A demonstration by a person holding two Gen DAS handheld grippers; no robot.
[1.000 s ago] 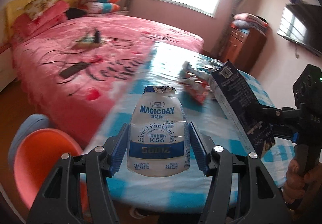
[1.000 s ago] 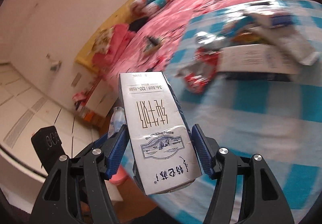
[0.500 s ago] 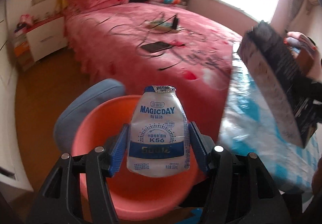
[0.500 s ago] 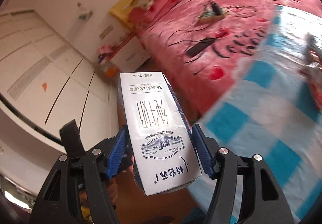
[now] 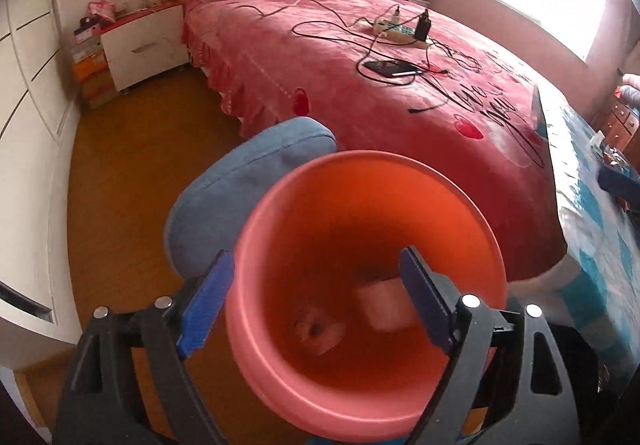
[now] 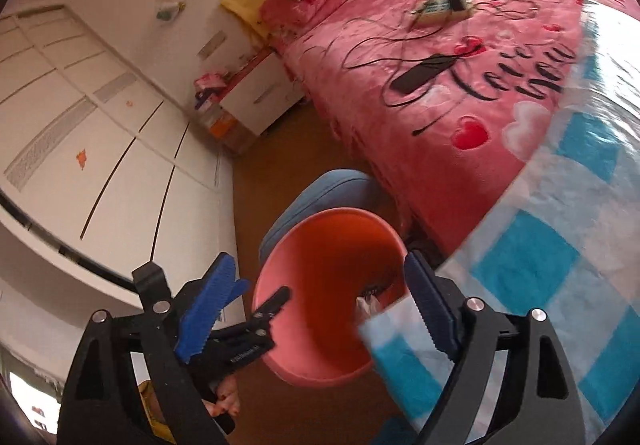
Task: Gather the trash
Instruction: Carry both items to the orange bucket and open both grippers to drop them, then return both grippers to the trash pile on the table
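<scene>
A pink plastic bin (image 5: 360, 181) stands on the floor by the bed; it also shows in the right wrist view (image 6: 320, 361). My left gripper (image 5: 316, 301) is open and empty, right over the bin's mouth. Pieces of trash (image 5: 384, 305) lie at the bin's bottom, tinted pink. My right gripper (image 6: 320, 305) is open and empty above the bin; a bit of packaging (image 6: 368, 305) shows inside. The left gripper (image 6: 256, 321) appears in the right wrist view at the bin's left rim.
A blue cushioned stool (image 5: 248, 181) stands behind the bin. A pink bed (image 5: 400, 85) with a phone, cables and a power strip lies beyond. The table with the blue checked cloth (image 6: 560, 265) is at right, more trash (image 5: 616, 173) on it. White wardrobes line the left.
Both grippers have opened. The yogurt pouch left my left gripper and the milk carton left my right one. Both cameras swung down toward the bin.
</scene>
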